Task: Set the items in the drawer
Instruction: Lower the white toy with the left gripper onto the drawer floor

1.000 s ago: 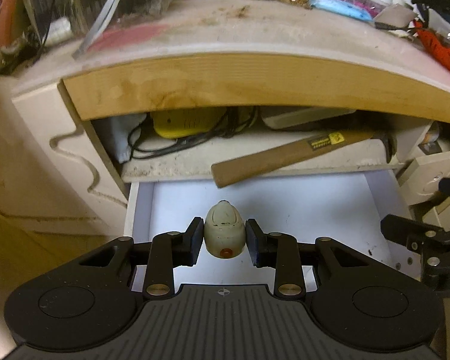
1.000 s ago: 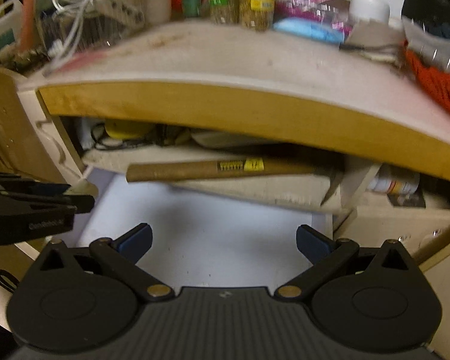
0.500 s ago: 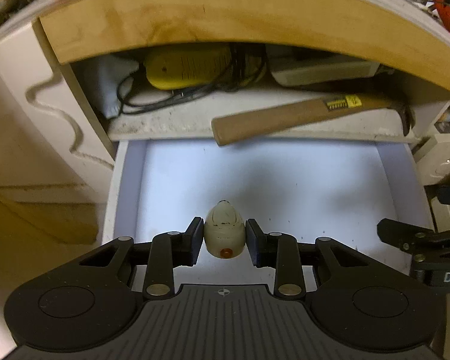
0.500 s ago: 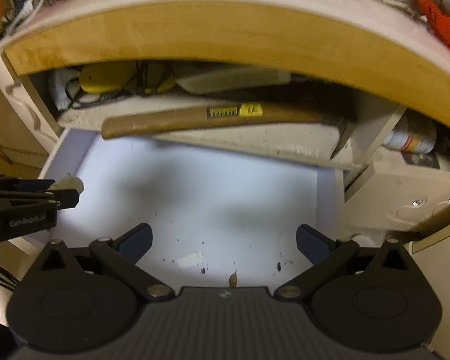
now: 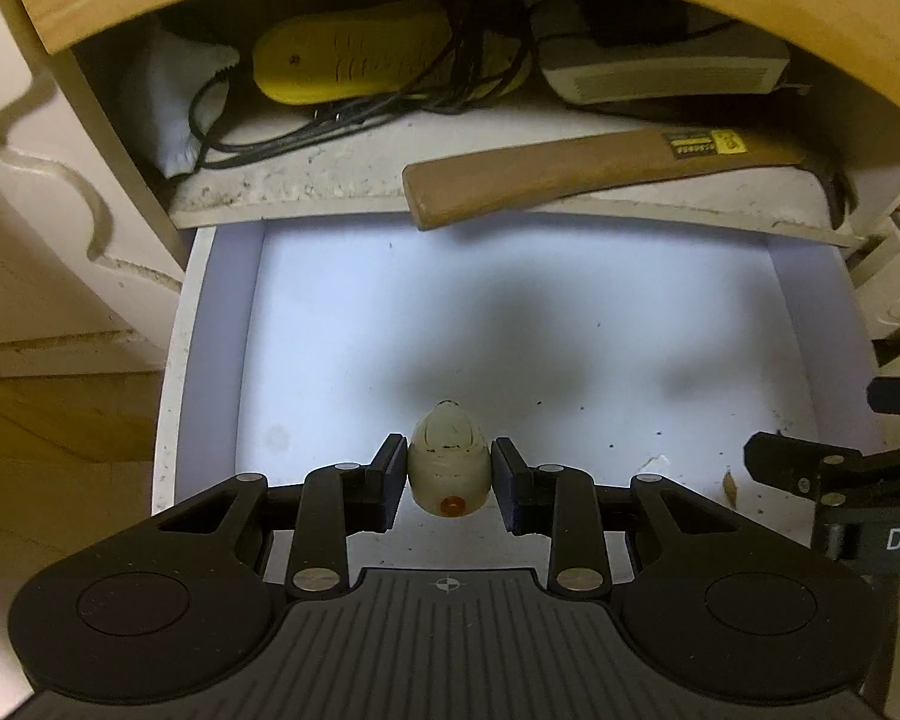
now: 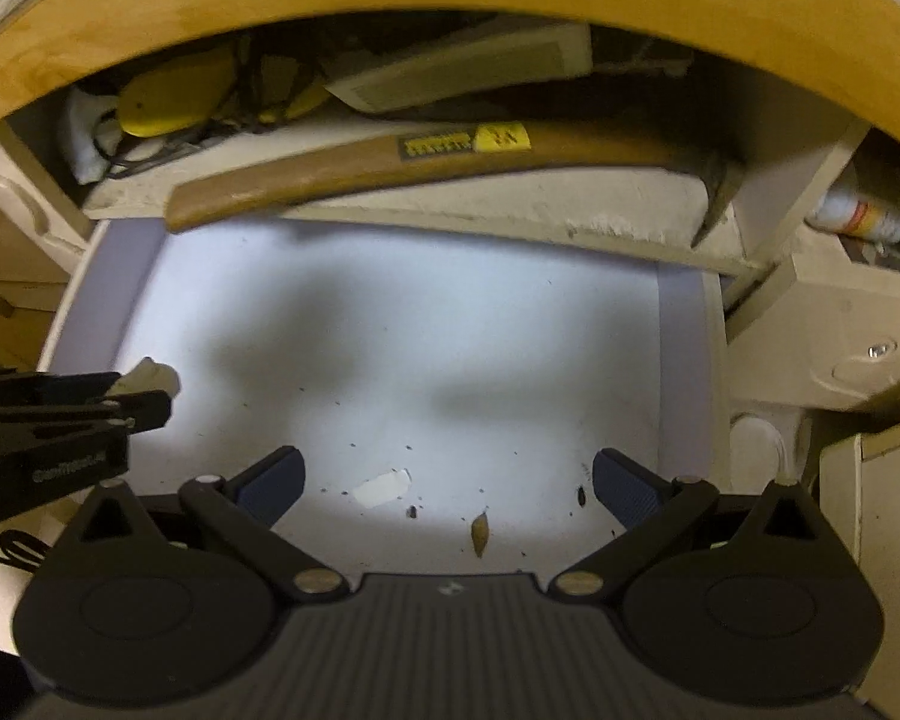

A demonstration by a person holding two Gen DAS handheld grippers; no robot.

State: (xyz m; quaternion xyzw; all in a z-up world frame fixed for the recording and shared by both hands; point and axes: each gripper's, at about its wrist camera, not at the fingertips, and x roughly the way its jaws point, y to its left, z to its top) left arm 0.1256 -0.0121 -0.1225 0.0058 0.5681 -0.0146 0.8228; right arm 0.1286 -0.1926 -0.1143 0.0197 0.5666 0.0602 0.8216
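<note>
A small cream egg-shaped item (image 5: 448, 468) with an orange dot on its near end sits between the pads of my left gripper (image 5: 448, 474), which is shut on it. It hangs just above the white floor of the pulled-out drawer (image 5: 570, 312), near the front left. The right wrist view shows that gripper (image 6: 144, 396) at the left edge, the item's tip (image 6: 150, 373) poking out. My right gripper (image 6: 448, 480) stands wide open over the drawer's (image 6: 450, 330) front, nothing between its blue pads.
A wooden-handled hammer (image 5: 600, 171) lies on the shelf above the drawer, its handle overhanging the back. Behind it sit a yellow device (image 5: 354, 51) with black cables and a beige box (image 5: 660, 69). Crumbs and a white scrap (image 6: 381, 487) litter the drawer floor.
Both grippers have come forward and down under the tabletop edge, over the drawer. The cream item stays held in the left one; the right stays open.
</note>
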